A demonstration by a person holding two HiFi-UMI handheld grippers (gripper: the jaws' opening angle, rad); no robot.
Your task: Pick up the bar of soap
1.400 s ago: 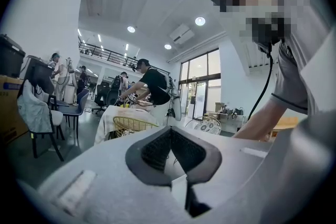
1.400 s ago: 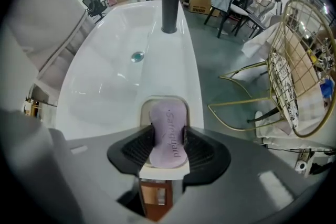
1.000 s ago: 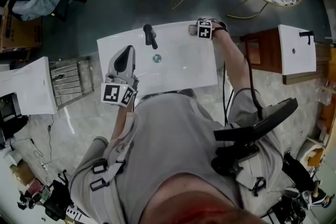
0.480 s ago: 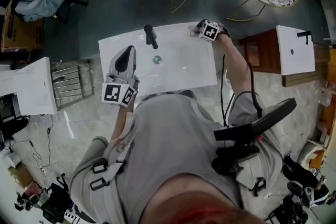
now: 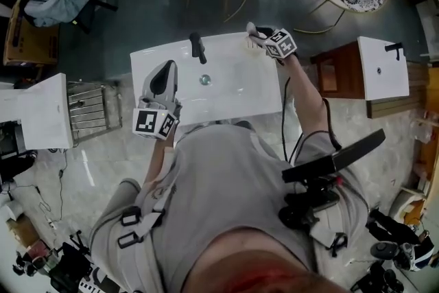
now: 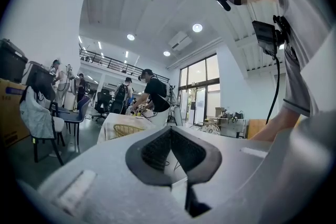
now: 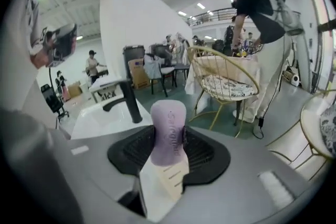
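**sinkwatcher:** Starting closest to the camera: has the left claw [image 5: 163, 73] changed since a second ago? It looks the same to me.

**soapdude:** Pretty much, yeah. It's parked over the front left of the white washbasin [image 5: 233, 96], about where it was. In the left gripper view its ribbed black pads meet in a V with nothing between them, so it's closed and empty.

**sinkwatcher:** And the right one?

**soapdude:** That's where the change is. A second ago the right claw [image 5: 255, 33] sat low at the back right corner of the washbasin. Now it's higher, and its marker cube [image 5: 281, 43] has rolled, so the black-and-white squares sit at a slant.

**sinkwatcher:** Has it got the soap?

**soapdude:** Yep. In the right gripper view the bar of soap [image 7: 168, 128] is clamped between the two pads and is up off the washbasin. It's pale lilac and matte with rounded ends, it stands up on end, and there's embossed lettering down one face. The jaws are only narrowly apart, about the thickness of the bar.

**sinkwatcher:** What's further back?

**soapdude:** The basin is smooth and glossy, with a small round metal drain [image 5: 204, 79] and a matte black faucet [image 5: 197, 48] on its back edge. Past that, on the dark floor, there's a gold wire chair [image 7: 223, 73] with a flower-patterned cushion.
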